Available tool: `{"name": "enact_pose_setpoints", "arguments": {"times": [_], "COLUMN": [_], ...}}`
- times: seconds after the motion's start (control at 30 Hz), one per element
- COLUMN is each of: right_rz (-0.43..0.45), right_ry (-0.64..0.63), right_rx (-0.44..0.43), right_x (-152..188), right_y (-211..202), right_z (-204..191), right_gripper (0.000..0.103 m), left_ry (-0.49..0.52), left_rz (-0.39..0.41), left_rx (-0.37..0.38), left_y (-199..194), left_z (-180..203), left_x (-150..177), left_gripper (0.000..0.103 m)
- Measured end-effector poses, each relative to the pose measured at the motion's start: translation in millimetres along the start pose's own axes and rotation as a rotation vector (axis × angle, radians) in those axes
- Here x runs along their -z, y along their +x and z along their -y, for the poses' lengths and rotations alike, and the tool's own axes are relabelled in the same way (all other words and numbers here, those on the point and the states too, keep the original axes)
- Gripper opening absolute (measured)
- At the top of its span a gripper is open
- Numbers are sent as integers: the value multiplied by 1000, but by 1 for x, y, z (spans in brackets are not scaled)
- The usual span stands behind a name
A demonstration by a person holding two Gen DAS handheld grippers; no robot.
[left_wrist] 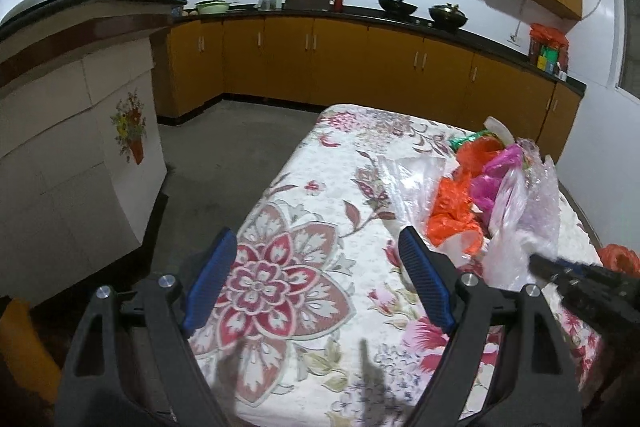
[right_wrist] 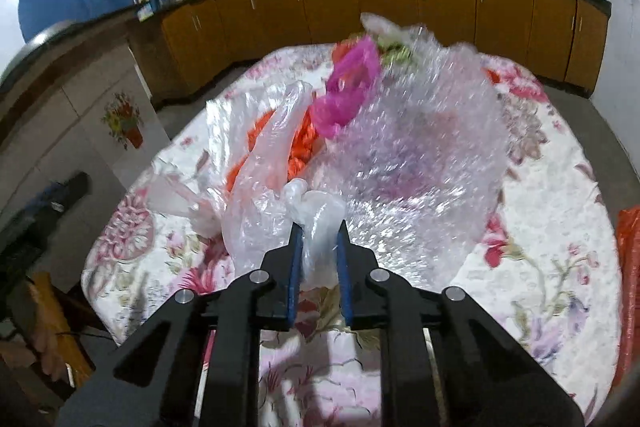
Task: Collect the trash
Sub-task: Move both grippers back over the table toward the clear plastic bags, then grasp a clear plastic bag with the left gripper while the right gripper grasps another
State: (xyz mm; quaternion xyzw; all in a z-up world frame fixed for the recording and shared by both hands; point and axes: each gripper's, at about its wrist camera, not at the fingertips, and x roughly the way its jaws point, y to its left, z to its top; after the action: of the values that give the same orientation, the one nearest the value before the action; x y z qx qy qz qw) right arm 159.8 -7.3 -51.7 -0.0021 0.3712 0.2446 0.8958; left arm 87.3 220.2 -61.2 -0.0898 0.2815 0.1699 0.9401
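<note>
Right now the right gripper (right_wrist: 319, 227) has its two blue fingers (right_wrist: 296, 267) pressed onto a twisted bit of a clear plastic bag (right_wrist: 320, 223). The bag bit sits squeezed between them. Past the fingers lies the trash pile, on a table with a flowery cloth (right_wrist: 560, 227). The pile has a big sheet of bubble wrap (right_wrist: 420, 155), a pink plastic bag (right_wrist: 352, 87) and some orange plastic (right_wrist: 304, 143) tucked under the clear bags. The bubble wrap looks blurry, so small bits on it are hard to make out.

The left gripper (left_wrist: 316, 247) hangs over the near end of the same table with its blue fingers (left_wrist: 212, 279) wide apart, and nothing is between them. From this side the trash pile (left_wrist: 492, 187) is to the right of the open fingers, near the table's right side, not touching them. The right gripper (left_wrist: 580, 279) pokes in from the right edge, reaching the clear plastic.

Behind the table runs a row of yellow-brown kitchen cabinets (left_wrist: 340, 63) with a dark counter on top, and two black woks (left_wrist: 400, 7) sit on it.
</note>
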Motion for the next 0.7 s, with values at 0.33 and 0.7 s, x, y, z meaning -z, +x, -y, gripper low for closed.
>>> {"name": "enact_pose_setpoints", "arguments": {"times": [0.33,0.7], "right_rz": [103,72], "right_ry": [88,156], "right_rx": [75,122], "right_x": [1,22], "right_y": [-60,-66], "right_z": [48,83], "right_gripper": [17,17], "left_ry": [50,110], "left_rz": [-48,-136], "left_rx": [94,57], "left_y": [17,60], "left_z": [51,87], "left_x": [1,9], "left_gripper": [80,38]}}
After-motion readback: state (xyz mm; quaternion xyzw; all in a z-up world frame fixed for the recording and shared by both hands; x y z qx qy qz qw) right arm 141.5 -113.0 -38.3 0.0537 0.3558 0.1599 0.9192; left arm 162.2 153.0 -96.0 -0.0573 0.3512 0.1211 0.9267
